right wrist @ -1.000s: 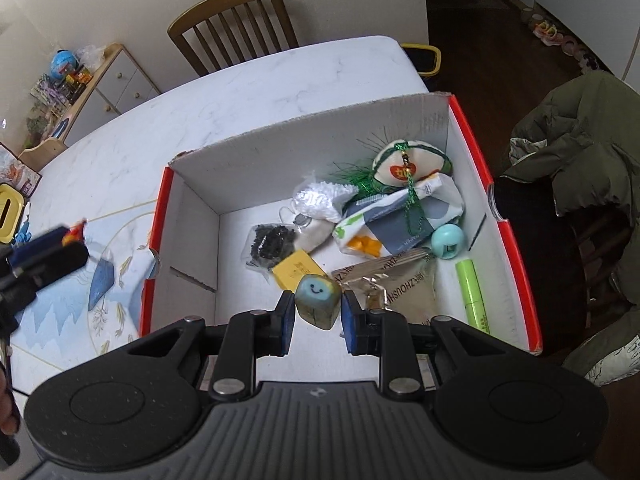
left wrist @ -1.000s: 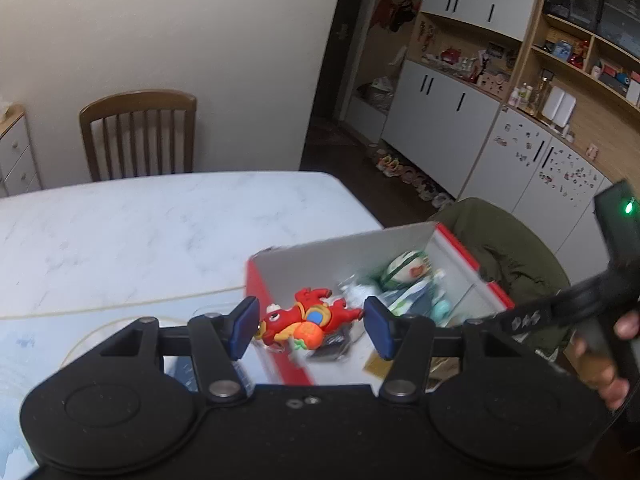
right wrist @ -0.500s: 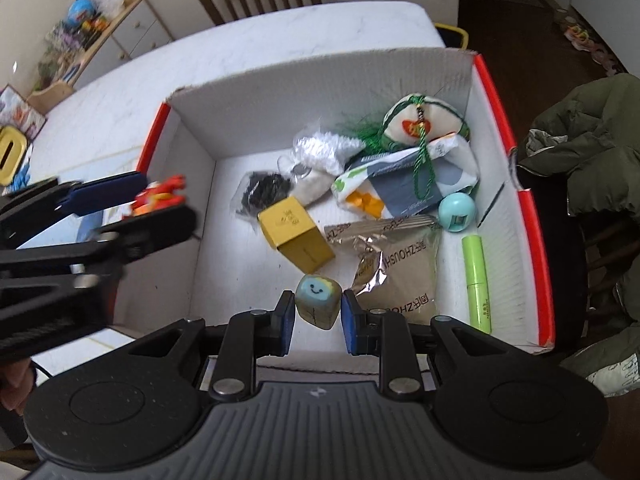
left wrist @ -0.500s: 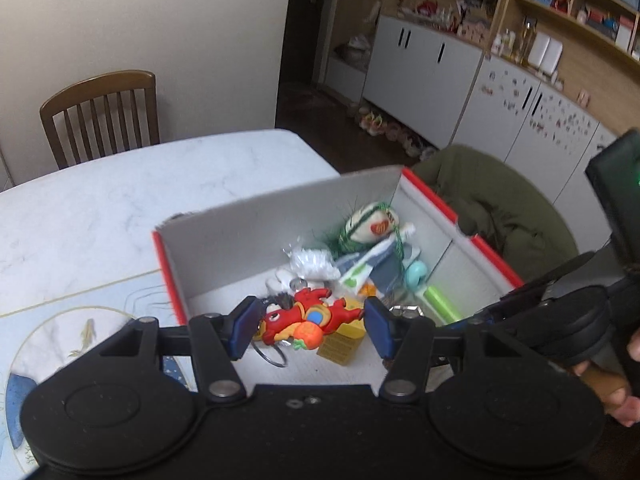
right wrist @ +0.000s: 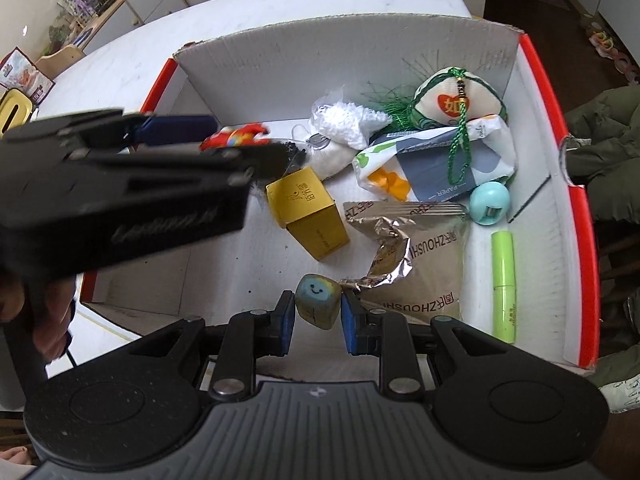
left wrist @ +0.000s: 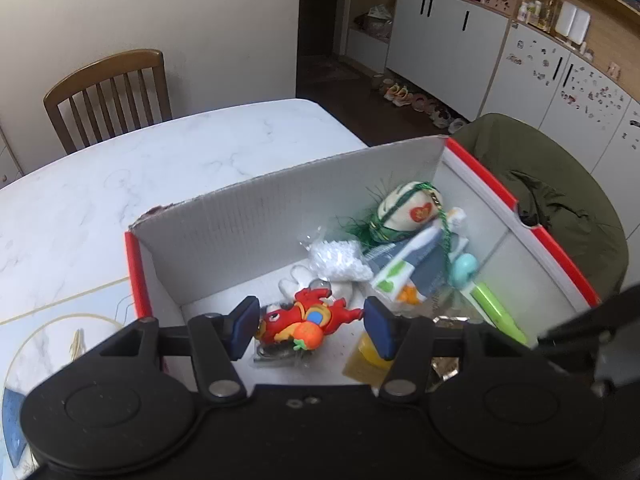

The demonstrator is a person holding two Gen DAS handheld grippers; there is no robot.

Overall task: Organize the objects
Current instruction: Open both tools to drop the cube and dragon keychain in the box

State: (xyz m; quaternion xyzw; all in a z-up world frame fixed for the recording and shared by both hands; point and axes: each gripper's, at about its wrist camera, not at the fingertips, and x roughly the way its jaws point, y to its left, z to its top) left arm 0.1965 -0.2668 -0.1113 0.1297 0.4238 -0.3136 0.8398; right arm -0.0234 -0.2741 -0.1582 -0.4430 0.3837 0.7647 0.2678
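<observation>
A white cardboard box with a red rim [left wrist: 280, 196] [right wrist: 576, 184] lies open on the table. My left gripper [left wrist: 311, 326] is shut on a red dragon toy [left wrist: 308, 320] and hangs over the box's left part. The right wrist view shows that gripper [right wrist: 248, 139] and toy [right wrist: 230, 138] above the box floor. My right gripper [right wrist: 318, 312] is shut on a small cube with a blue smiley face [right wrist: 318, 306], just over the near end of the box.
Inside the box lie a yellow carton [right wrist: 308, 212], a foil pouch [right wrist: 416, 264], a green tube [right wrist: 503, 280], a teal ball [right wrist: 490, 203], a paper packet [right wrist: 432, 156] and an embroidered sachet [right wrist: 452, 104]. A chair [left wrist: 108, 96] and a green jacket [left wrist: 560, 208] flank the table [left wrist: 160, 160].
My left gripper has carried the dragon toy from the box's left edge to above its inside. My right gripper, still holding the cube, has come lower and closer to the box floor.
</observation>
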